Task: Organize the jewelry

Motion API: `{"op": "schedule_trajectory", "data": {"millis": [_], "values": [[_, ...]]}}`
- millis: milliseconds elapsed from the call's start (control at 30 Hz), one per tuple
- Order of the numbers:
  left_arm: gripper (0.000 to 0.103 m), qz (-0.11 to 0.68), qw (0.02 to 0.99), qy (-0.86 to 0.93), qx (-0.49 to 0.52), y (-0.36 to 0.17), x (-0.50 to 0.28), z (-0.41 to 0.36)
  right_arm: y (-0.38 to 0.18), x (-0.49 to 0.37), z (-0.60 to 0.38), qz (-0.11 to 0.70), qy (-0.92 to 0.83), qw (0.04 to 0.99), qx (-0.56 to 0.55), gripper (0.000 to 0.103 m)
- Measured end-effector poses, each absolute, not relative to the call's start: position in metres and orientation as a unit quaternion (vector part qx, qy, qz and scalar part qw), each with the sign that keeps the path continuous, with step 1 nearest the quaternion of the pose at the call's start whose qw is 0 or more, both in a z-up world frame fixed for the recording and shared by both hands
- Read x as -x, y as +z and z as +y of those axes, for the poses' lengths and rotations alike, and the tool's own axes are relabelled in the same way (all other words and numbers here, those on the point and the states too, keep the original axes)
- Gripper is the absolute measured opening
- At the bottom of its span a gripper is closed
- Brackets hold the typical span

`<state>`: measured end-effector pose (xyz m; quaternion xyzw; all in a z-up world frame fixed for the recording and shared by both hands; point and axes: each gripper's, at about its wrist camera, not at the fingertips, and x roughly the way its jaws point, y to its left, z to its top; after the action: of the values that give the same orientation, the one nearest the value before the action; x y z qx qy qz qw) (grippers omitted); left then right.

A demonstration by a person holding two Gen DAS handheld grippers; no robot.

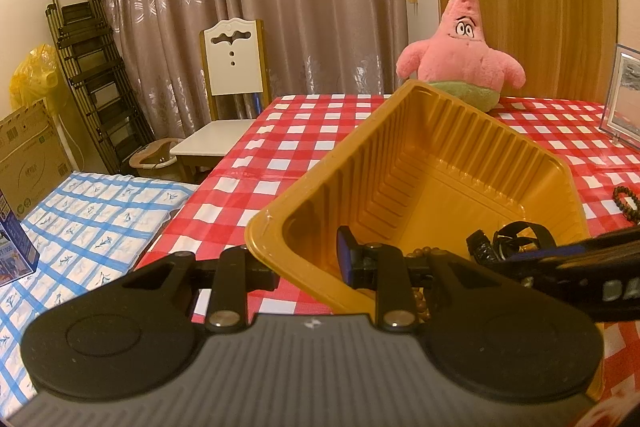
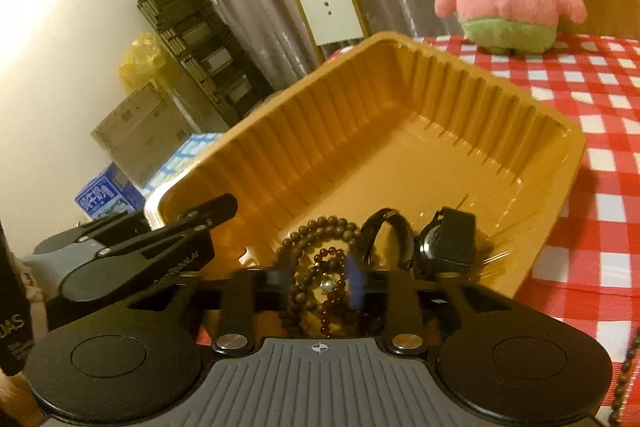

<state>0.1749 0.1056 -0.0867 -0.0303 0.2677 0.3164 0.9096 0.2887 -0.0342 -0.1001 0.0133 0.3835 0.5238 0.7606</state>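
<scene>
The left gripper (image 1: 308,267) is clamped on the near corner wall of the gold plastic tray (image 1: 460,131), one finger outside the rim and the blue-padded finger inside, tipping the tray's far end up off the red-checked tablecloth (image 1: 304,131). The right gripper (image 2: 320,279) hangs over the tray's near end with its fingers set apart, straddling a garnet-coloured bead bracelet (image 2: 330,291); whether it has just let the bracelet go or is about to take it cannot be told.

Inside the tray, at the near end, lie a brown wooden bead bracelet (image 2: 320,231), a black-strapped watch (image 2: 390,235) and a second black watch (image 2: 446,247) just beside it; the far end of the tray is bare. The step in hand appears to be loading pieces into the tray while the other hand steadies it.

Outside the tray, a braided bracelet (image 1: 628,199) rests on the cloth off its right side, and a dark bead chain (image 2: 624,379) shows near the tray's near-right corner; these look like the pieces left to collect. The next move likely calls for the right gripper to clear the rim and reach right for one of them.

Beyond the tray's far end sit a pink plush starfish (image 1: 464,47) and a picture frame (image 1: 624,95), both well apart. The raised rim and the left gripper's own fingers are the nearest obstacles.
</scene>
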Motion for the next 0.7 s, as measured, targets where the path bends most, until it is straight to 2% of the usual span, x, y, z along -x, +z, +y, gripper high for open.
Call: {"op": "schedule_trajectory", "data": {"millis": [267, 700], "values": [[0.025, 0.266, 0.910, 0.317, 0.029, -0.087, -0.174, 0.105, -0.086, -0.279, -0.072, 0.370, 0.496, 0.785, 0.003, 0.040], [0.025, 0.266, 0.910, 0.317, 0.029, -0.088, -0.175, 0.105, -0.098, -0.287, -0.175, 0.410, 0.362, 0.837, 0.002, 0.040]]}}
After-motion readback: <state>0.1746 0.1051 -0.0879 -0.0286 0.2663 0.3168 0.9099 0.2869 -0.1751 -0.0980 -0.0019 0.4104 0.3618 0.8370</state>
